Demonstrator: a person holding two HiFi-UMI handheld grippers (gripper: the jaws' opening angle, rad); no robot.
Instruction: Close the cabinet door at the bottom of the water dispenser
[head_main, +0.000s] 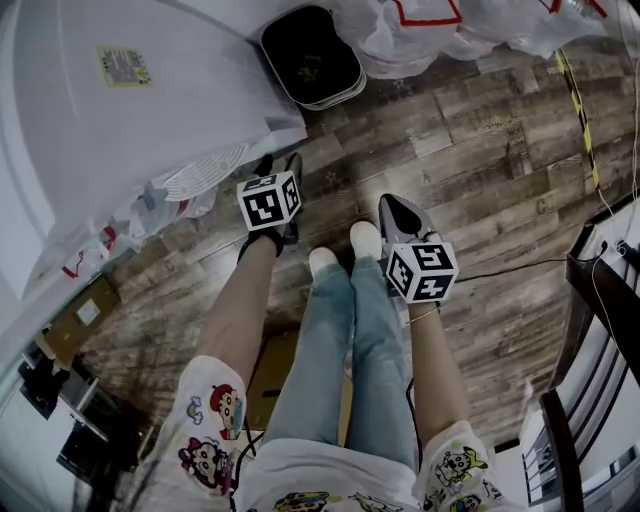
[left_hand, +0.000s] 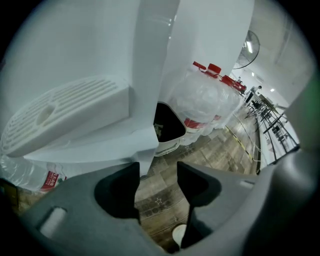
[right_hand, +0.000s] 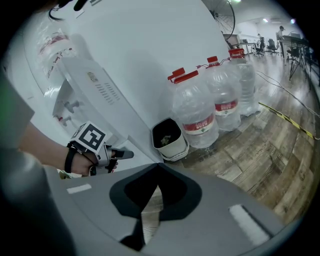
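Note:
The white water dispenser (head_main: 60, 150) fills the upper left of the head view. Its white door panel (head_main: 190, 80), with a yellow label, stands swung out, and its corner (head_main: 298, 125) is over the wooden floor. My left gripper (head_main: 279, 165) is just below that corner, open. In the left gripper view the door's lower corner (left_hand: 146, 162) hangs right at the left jaw's tip, with nothing between the left gripper's (left_hand: 157, 167) jaws. The right gripper view shows the left gripper (right_hand: 125, 155) beside the tilted door (right_hand: 95, 90). My right gripper (head_main: 395, 212) hangs shut and holds nothing, away from the door, its jaws meeting (right_hand: 156, 170).
A black-lined waste bin (head_main: 310, 55) stands beside the dispenser, with large water bottles (right_hand: 197, 110) in plastic past it. A ribbed drip tray (head_main: 205, 172) juts out near my left gripper. White shoes (head_main: 340, 250), a cardboard box (head_main: 85, 315) and a dark rack (head_main: 600, 330) are close.

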